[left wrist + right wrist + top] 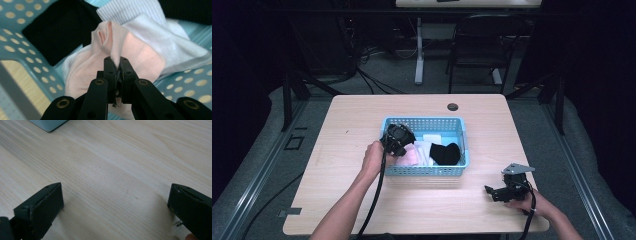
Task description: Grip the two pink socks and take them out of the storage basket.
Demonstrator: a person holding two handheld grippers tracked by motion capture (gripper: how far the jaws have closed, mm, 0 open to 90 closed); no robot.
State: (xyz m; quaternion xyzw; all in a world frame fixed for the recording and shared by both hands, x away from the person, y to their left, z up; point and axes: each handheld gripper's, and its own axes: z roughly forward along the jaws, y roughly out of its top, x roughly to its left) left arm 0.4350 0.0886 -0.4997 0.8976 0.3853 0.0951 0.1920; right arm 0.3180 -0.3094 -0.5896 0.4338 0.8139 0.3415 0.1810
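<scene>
The right gripper (497, 192) sits low over the bare surface (362, 200) near the person's edge, held by the right hand (532, 205), its jaws spread wide with nothing between them; in the right gripper view only wood grain lies between the two black jaws, and a corner of the basket (47, 124) shows far ahead to the upper left. Ahead and to the left of it, the left gripper (117, 72), held by the left hand (374, 159), reaches down into the left end of the blue basket (424, 171). Its jaws are closed tight on a raised fold of the pink cloth (100, 62), pinching it just at their tips. The pink cloth lies crumpled under and ahead of this gripper, and the pinched ridge runs straight away from the jaws; its long axis cannot be told beyond that. Just right of the pink cloth and touching it is a white cloth (160, 42), with a ribbed white piece (130, 10) beyond. A black cloth (57, 32) lies ahead to the left, on the basket floor. In the high view a black cloth (445, 153) rests at the basket's right end, well apart from the right gripper.
</scene>
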